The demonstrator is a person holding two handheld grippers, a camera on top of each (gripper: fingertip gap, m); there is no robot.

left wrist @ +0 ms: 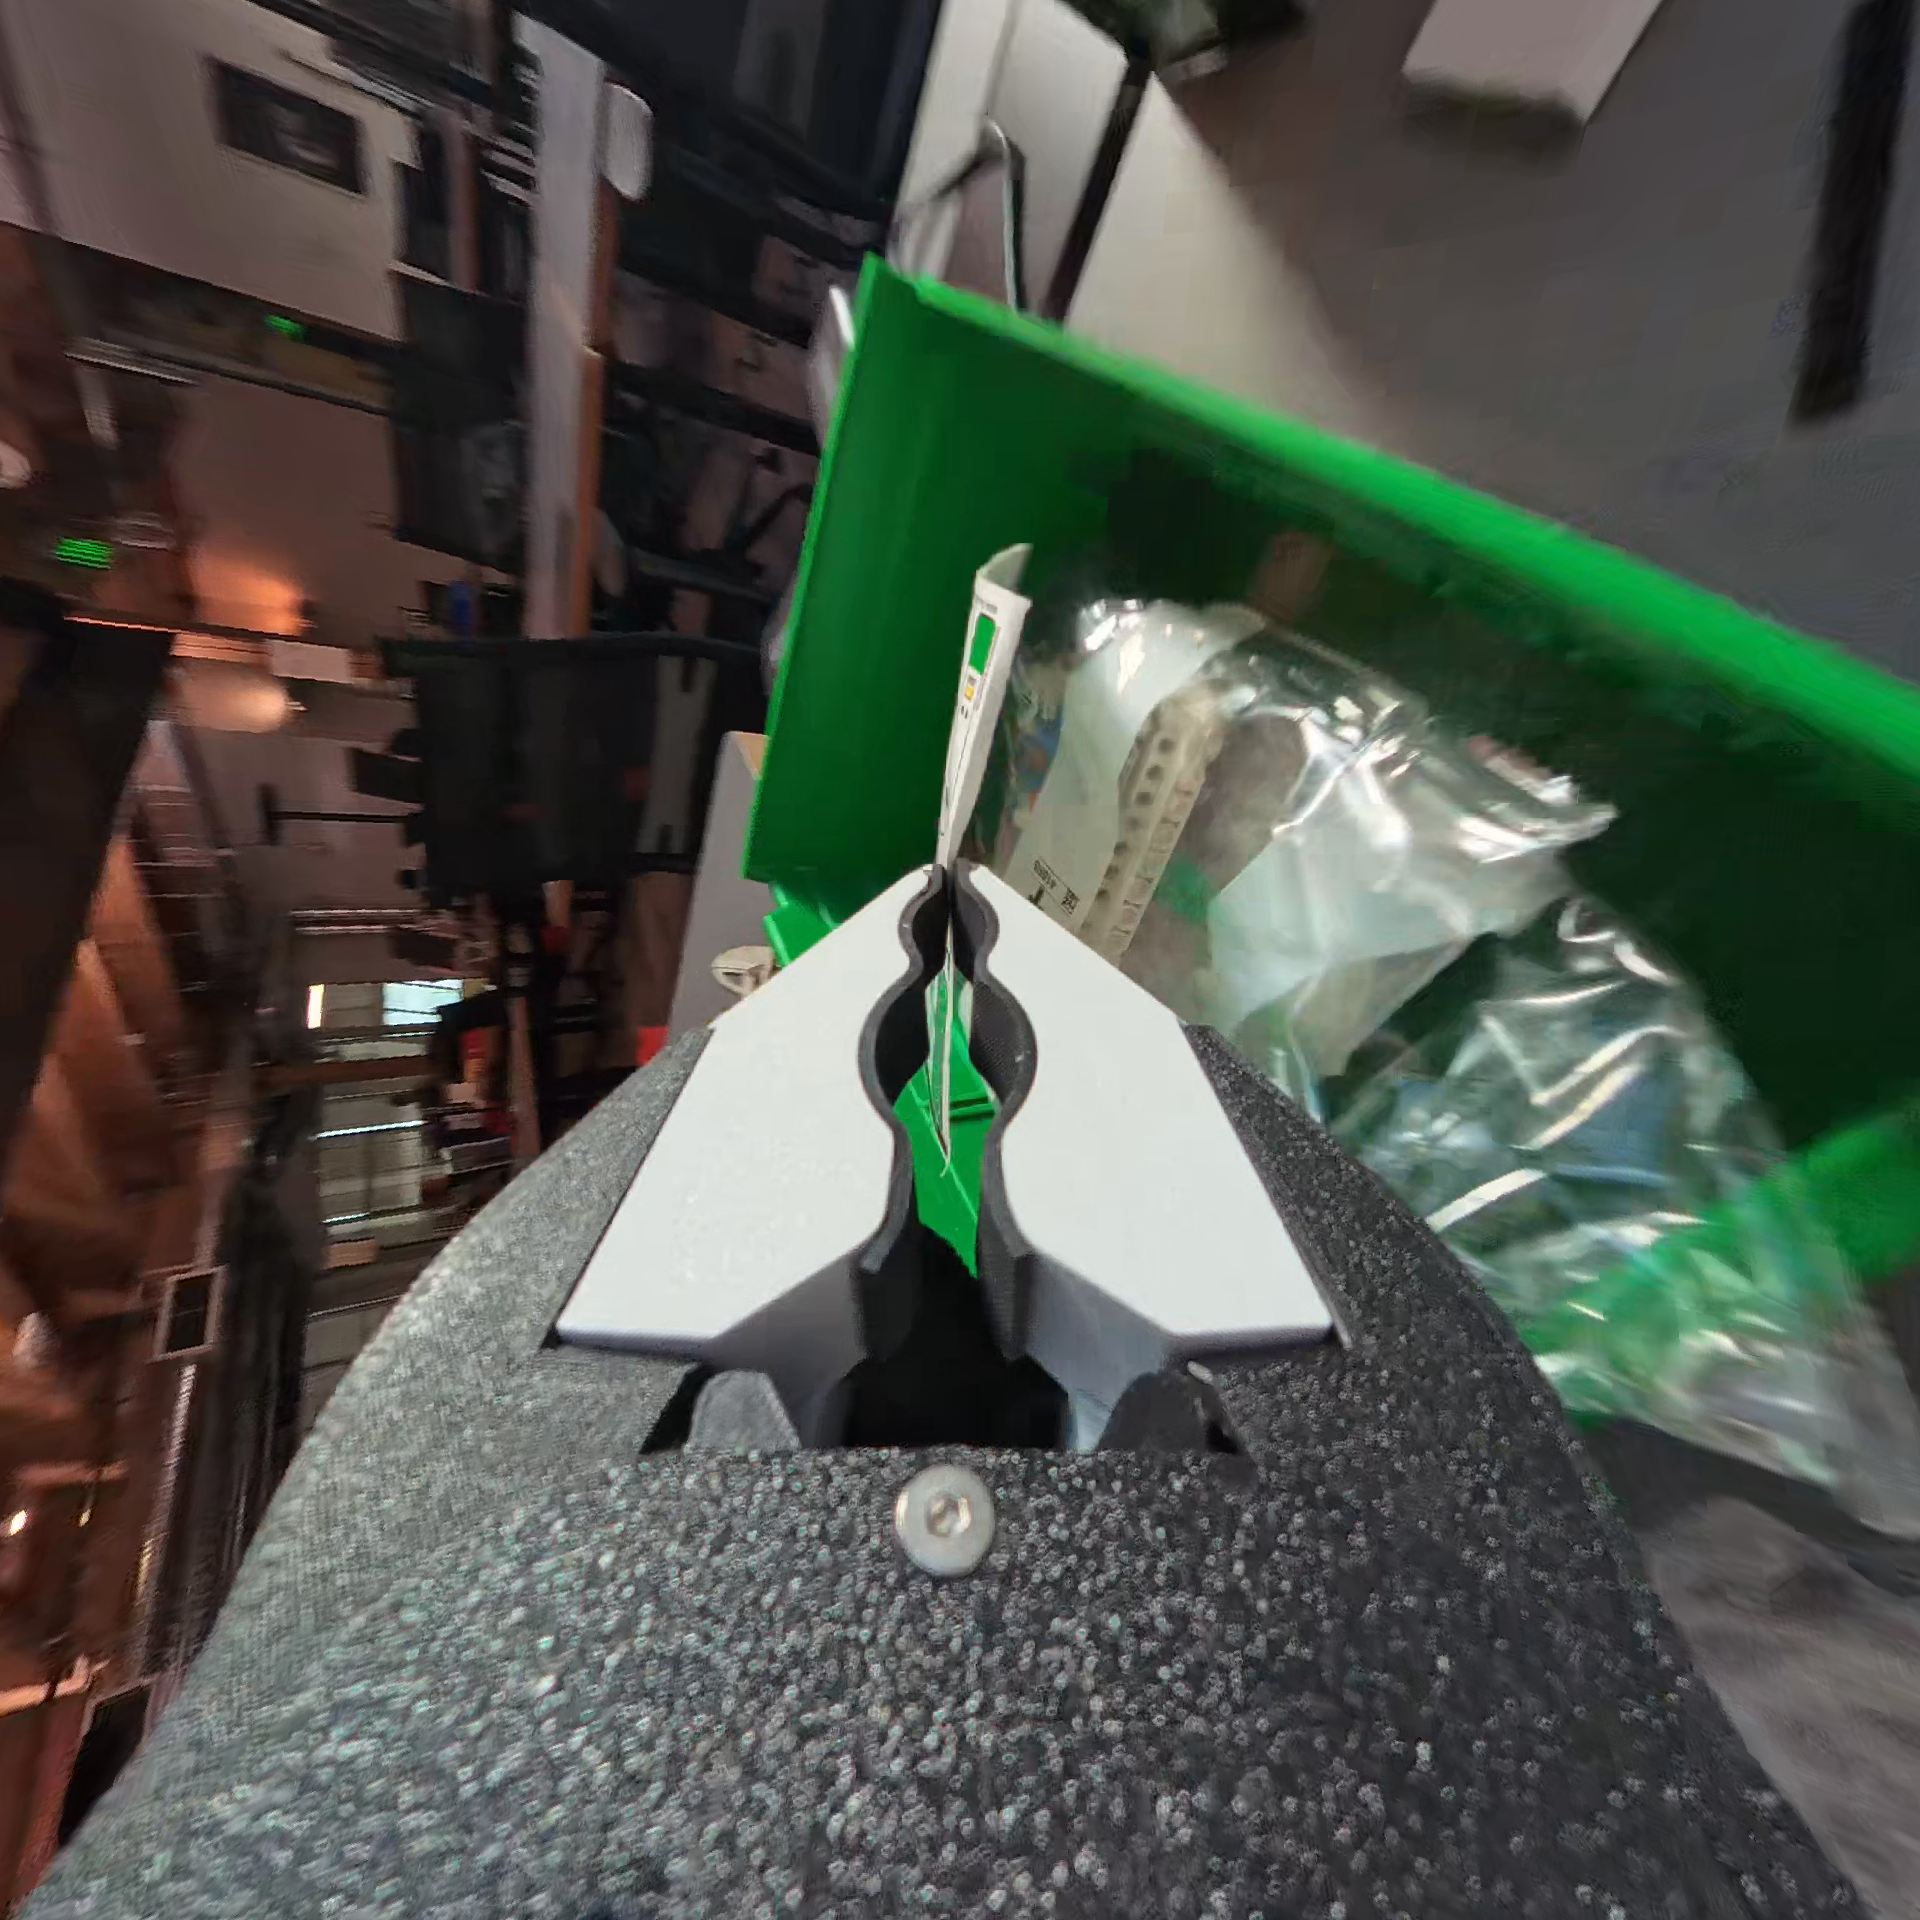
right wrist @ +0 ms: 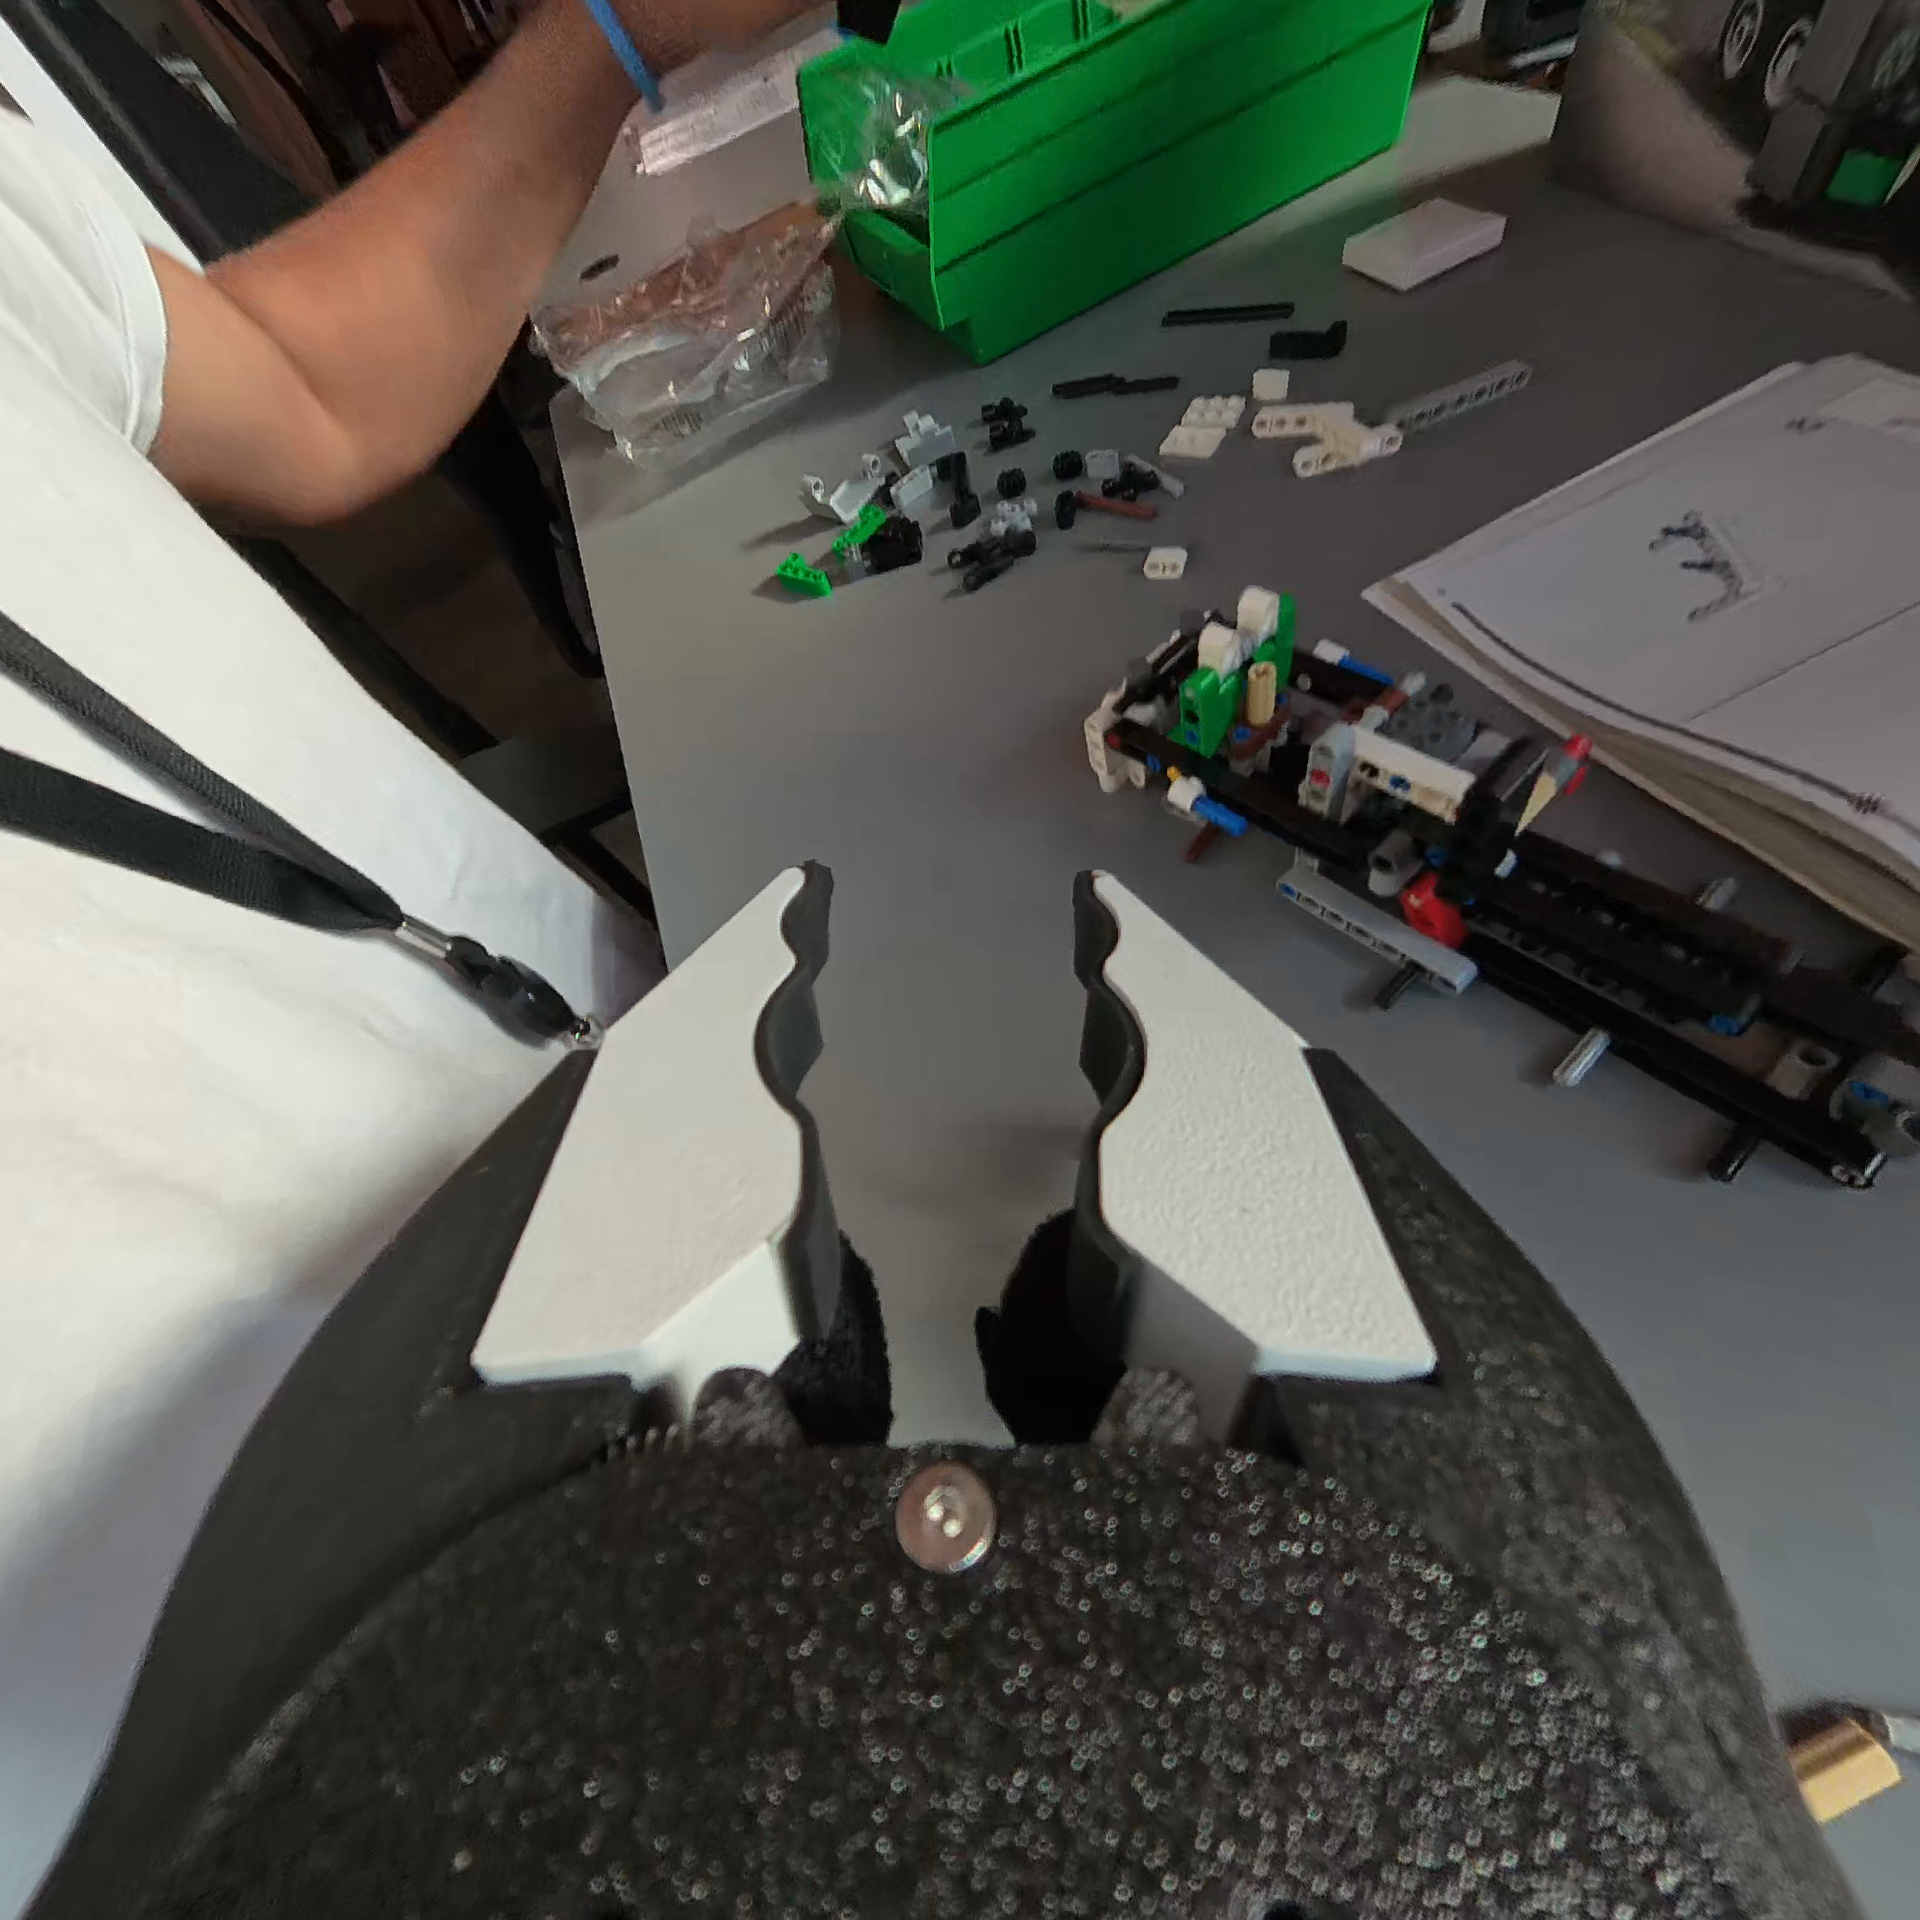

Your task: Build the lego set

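On my left wrist view, the left gripper [left wrist: 948,883] has its jaws pinched nearly together on a thin white paper slip [left wrist: 982,717] with a green patch printed on it. The slip runs down between the black pads and sticks up past the tips. Just behind it I see the green bin [left wrist: 1039,436], tilted in this view, with clear plastic bags [left wrist: 1434,904] of lego parts crowded inside; a pale grey beam with holes shows through one bag. The background to the left is blurred shelving and I cannot make out details there.

On my right wrist view, the right gripper [right wrist: 951,883] hangs over the grey table [right wrist: 831,748] with its jaws wide apart and nothing between them. The half-built lego model [right wrist: 1351,769], a long black frame with green, white and grey pieces, lies on the table to the right of the tips, just beside the open instruction booklet [right wrist: 1714,603]. Farther off, loose lego pieces [right wrist: 997,488] are scattered between the model and the green bin [right wrist: 1143,177]. A clear bag [right wrist: 696,343] lies left of the bin near the table edge. A person's bare arm [right wrist: 395,301] reaches toward the bin, and a small white box [right wrist: 1423,241] sits to the bin's right.
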